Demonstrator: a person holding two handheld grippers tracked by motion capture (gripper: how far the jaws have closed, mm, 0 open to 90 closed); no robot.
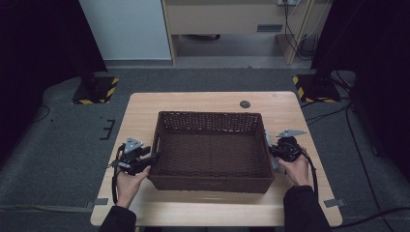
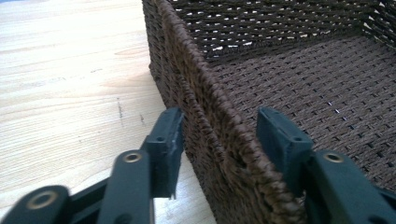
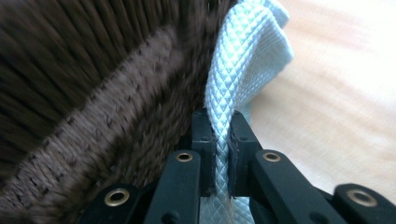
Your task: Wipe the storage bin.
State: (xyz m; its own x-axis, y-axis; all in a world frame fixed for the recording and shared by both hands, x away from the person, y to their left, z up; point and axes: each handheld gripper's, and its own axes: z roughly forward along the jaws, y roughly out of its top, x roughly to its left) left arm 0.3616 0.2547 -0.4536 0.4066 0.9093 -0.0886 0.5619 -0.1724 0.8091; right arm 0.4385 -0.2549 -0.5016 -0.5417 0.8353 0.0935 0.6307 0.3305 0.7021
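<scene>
While the left tool (image 2: 217,133) stands wide astride the basket (image 2: 205,107) wall, the right tool (image 3: 219,135) pinches a pale cloth (image 3: 243,60)

A dark brown woven weave is shown by the basket (image 1: 211,181), with light seen through gaps in its far wall at twelve o'clock. A pale blue-white diamond-quilted pattern is borne by the cloth (image 3: 233,84). Light wood grain is shown by the table (image 1: 285,108), with a dark round spot at one o'clock. Black is worn by the left gripper (image 2: 217,140) and the right gripper (image 3: 219,135), with brass-coloured rivets.
</scene>
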